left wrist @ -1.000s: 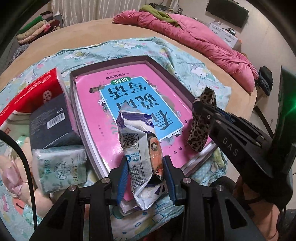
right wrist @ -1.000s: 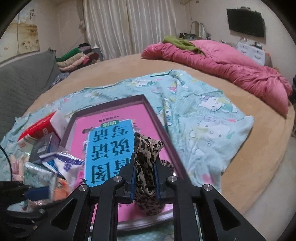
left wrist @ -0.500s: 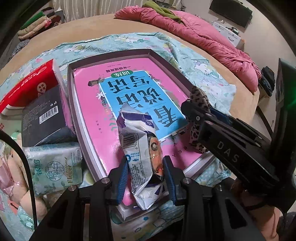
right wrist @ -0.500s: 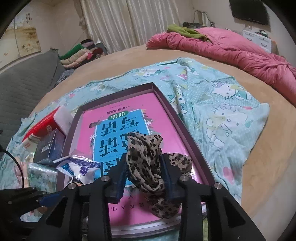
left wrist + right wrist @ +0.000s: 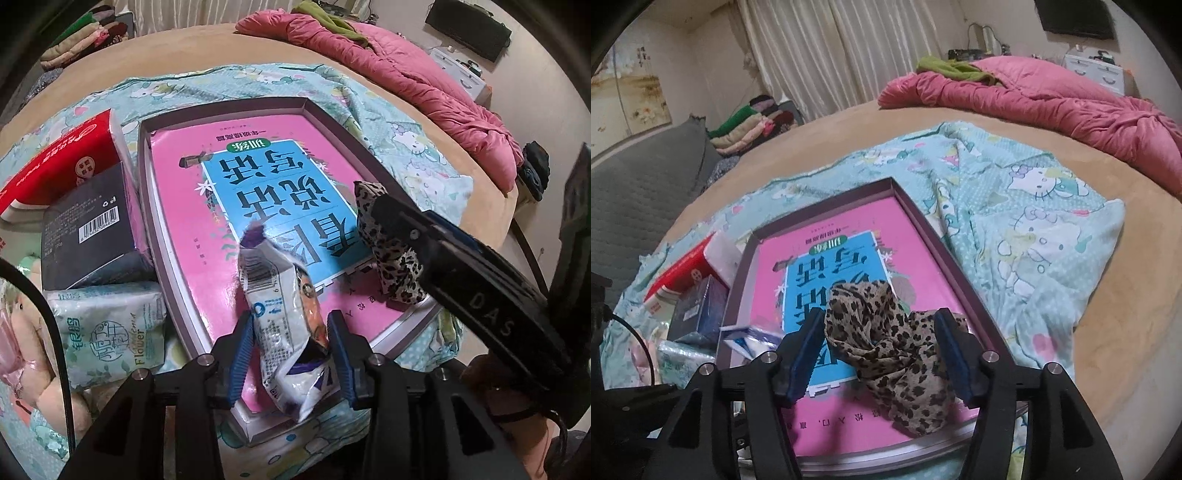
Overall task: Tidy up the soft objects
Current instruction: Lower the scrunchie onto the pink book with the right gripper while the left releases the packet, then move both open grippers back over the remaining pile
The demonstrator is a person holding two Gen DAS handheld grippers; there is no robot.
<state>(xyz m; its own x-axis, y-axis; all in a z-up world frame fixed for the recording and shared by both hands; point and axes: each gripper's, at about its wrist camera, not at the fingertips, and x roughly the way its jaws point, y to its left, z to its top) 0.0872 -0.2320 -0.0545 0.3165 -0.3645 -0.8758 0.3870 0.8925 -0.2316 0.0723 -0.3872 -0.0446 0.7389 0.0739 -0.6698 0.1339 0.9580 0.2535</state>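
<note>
The right gripper (image 5: 879, 354) has just been opening. Its blue pads now stand wide apart, w/ the soft leopard-print cloth (image 5: 897, 354) lying loose between them. The pads don't press it, so it is let go. The cloth sits in a small heap on the near right part of the big pink book (image 5: 849, 229), which lies flat in the shallow purple-rimmed tray (image 5: 919, 218) on the pale blue cartoon blanket (image 5: 1034, 229).

The left gripper (image 5: 290, 354) is partly closed on a crinkly white and purple snack bag (image 5: 284, 314). Its pads touch both sides of the bag, and the jaws have opened only a tiny bit. The bag's long way runs from near to far, straight out along the fingers, over the near edge of the book.

Left of the tray lie a red and white box (image 5: 62, 155), a black box w/ a barcode (image 5: 88, 229) and a pale green tissue pack (image 5: 107, 332).

My guess: the cloth is done, and the snack bag goes down next. The left claw is right on it, so it only needs to open more & pull back toward the near side.
</note>
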